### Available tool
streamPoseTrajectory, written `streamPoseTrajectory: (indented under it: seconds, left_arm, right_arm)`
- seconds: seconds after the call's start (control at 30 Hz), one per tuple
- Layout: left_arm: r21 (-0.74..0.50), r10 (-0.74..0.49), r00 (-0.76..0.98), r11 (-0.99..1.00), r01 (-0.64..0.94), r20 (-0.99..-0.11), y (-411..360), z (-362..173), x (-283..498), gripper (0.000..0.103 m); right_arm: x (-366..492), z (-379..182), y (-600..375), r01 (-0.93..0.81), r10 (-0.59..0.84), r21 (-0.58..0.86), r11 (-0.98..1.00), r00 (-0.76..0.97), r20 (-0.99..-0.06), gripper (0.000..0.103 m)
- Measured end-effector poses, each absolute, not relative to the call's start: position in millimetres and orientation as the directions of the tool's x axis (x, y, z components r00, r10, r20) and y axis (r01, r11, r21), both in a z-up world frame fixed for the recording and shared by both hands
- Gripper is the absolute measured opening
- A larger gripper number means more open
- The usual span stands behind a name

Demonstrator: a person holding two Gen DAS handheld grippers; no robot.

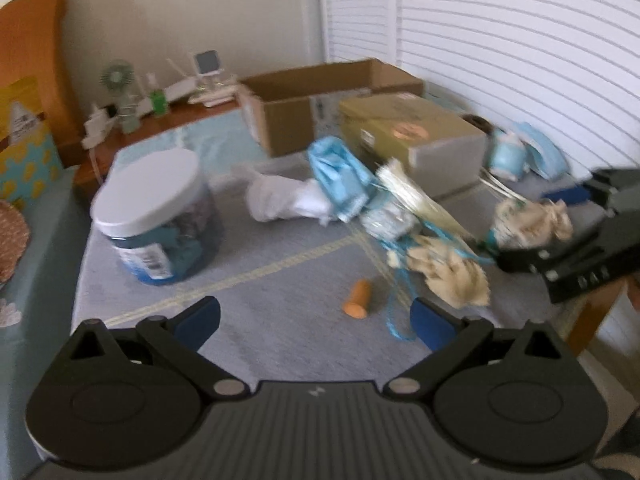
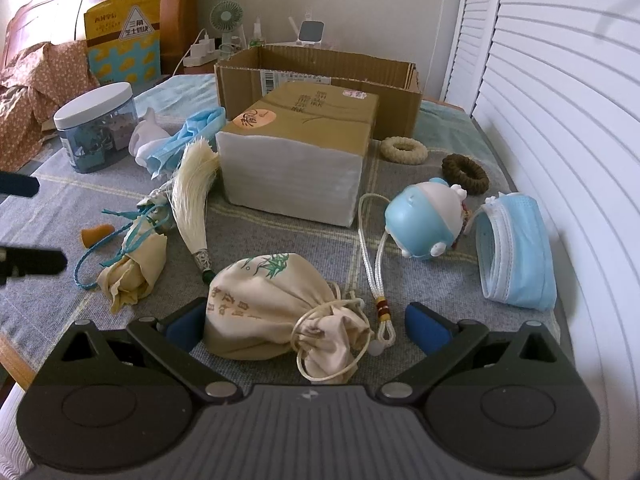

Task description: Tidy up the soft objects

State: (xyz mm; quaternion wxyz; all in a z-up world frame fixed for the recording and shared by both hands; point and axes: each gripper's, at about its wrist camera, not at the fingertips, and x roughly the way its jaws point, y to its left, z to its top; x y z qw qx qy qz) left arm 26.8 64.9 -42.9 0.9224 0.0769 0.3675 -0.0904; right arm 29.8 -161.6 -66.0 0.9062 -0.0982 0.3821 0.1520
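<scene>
In the right wrist view my right gripper (image 2: 308,326) is open, its fingers either side of a cream drawstring pouch (image 2: 276,304) with green print, not closed on it. A smaller cream sachet (image 2: 134,270) with a blue cord lies to its left, by a cream tassel (image 2: 192,196). A blue face mask (image 2: 516,248), a blue round toy (image 2: 426,222), two hair rings (image 2: 404,151) and a blue cloth (image 2: 188,136) lie around. An open cardboard box (image 2: 320,76) stands behind. My left gripper (image 1: 316,320) is open and empty above the grey cloth, near an orange earplug (image 1: 357,298).
A tissue pack (image 2: 300,152) sits mid-table before the box. A clear jar with a white lid (image 2: 96,132) stands at the left. The table's edge runs along the front left, and white shutters (image 2: 560,120) close the right side. A nightstand with a fan (image 2: 226,20) is behind.
</scene>
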Motion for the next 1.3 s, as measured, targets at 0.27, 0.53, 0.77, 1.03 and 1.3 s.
streamPoseTrajectory:
  seconds: [0.27,0.53,0.77,1.03,1.3]
  left_arm:
    - [0.066,-0.092,0.683,0.977,0.202,-0.725,70.0,-58.8,42.1,0.081]
    - [0.043,-0.175,0.679,0.956,0.291,-0.713,57.0,-58.6,44.2,0.055]
    - [0.046,-0.225,0.666,0.931,0.363,-0.712,40.8,-62.6,48.3,0.041]
    - [0.086,-0.250,0.646,0.893,0.441,-0.721,40.4,-56.2,52.4,0.041]
    - [0.140,-0.252,0.616,0.845,0.515,-0.746,54.5,-56.6,52.4,0.042]
  right_arm:
    - [28.2,-66.7,-162.2,-0.350,0.203,-0.060,0.935,0.666,-0.717,0.103]
    - [29.4,-66.3,-162.1,-0.352,0.205,-0.059,0.934,0.664,-0.719,0.103]
    - [30.1,-65.9,-161.8,-0.353,0.205,-0.059,0.934,0.663,-0.720,0.103]
    - [30.6,-66.0,-161.4,-0.357,0.208,-0.059,0.932,0.661,-0.721,0.103]
    - [31.1,-66.9,-161.9,-0.360,0.211,-0.057,0.931,0.660,-0.721,0.103]
